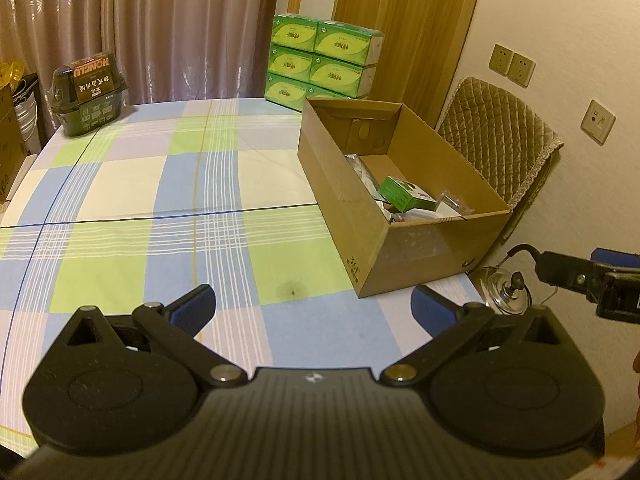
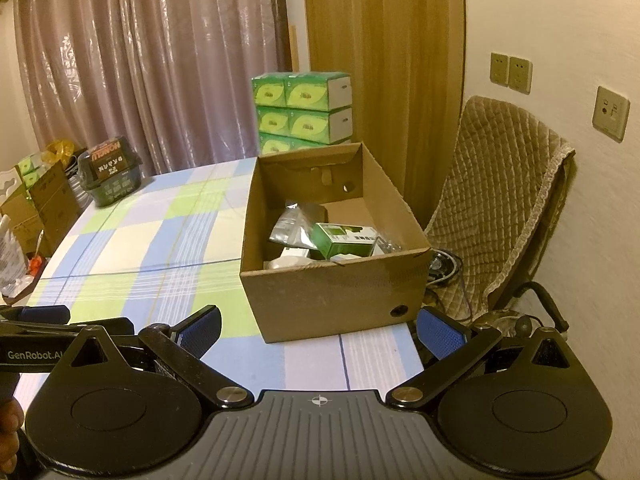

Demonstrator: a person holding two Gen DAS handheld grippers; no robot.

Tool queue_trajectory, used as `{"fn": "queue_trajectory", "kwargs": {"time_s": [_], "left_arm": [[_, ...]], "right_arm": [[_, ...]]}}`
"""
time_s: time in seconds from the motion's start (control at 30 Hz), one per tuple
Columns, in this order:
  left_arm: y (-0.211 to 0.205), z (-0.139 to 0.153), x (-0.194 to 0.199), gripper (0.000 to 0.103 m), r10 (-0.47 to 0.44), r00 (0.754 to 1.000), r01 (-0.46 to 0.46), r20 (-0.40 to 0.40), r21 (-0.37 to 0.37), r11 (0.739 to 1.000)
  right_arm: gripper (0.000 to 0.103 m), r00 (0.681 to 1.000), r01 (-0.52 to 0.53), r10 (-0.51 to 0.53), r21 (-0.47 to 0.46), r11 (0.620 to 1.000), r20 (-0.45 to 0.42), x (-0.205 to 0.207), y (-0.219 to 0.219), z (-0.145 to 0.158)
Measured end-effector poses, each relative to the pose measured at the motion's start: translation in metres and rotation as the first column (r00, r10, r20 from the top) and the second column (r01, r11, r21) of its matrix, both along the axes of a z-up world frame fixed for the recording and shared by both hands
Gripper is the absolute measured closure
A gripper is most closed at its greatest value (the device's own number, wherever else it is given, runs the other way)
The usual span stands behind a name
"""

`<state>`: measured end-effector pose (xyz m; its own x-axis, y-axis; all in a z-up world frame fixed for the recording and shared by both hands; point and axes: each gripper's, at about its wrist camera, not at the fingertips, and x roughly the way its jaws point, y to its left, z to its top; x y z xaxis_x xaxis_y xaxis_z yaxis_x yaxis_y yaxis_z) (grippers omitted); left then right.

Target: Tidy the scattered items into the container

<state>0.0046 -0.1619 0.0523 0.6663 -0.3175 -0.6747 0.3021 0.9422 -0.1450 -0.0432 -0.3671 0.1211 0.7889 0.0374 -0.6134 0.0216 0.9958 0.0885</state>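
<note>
The counter [image 1: 120, 184] under a blue, green and cream checked cloth carries an open brown cardboard box [image 2: 332, 300] at its right edge; inside lie a green carton [image 2: 340, 240] and a silver foil pouch [image 2: 296, 224]; the left gripper [image 1: 312, 308] and right gripper [image 2: 320, 330] hover released, empty.

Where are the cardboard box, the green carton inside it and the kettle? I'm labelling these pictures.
cardboard box [image 2: 328, 300]: right wrist view, near outer wall.
green carton [image 2: 340, 240]: right wrist view, its top face.
kettle [image 1: 506, 292]: left wrist view, shiny lid.
</note>
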Motion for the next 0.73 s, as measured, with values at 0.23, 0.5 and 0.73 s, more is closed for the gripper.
{"fn": "queue_trajectory", "kwargs": {"time_s": [0.23, 0.5, 0.73], "left_arm": [[0.0002, 0.0001, 0.0032, 0.001, 0.002, 1.000, -0.002, 0.004, 0.003, 1.000], [-0.0001, -0.0008, 0.0048, 0.001, -0.007, 1.000, 0.007, 0.011, 0.005, 1.000], [-0.0010, -0.0017, -0.0001, 0.001, -0.028, 0.999, 0.028, 0.046, -0.002, 1.000]], "right_arm": [[0.002, 1.000, -0.003, 0.003, -0.001, 1.000, -0.001, 0.0009, 0.0025, 0.0002], [0.002, 1.000, -0.005, 0.005, -0.002, 1.000, -0.003, 0.0031, 0.0044, 0.0007], [0.002, 1.000, -0.004, 0.004, -0.001, 1.000, -0.005, 0.0046, 0.0056, 0.0000]]}}
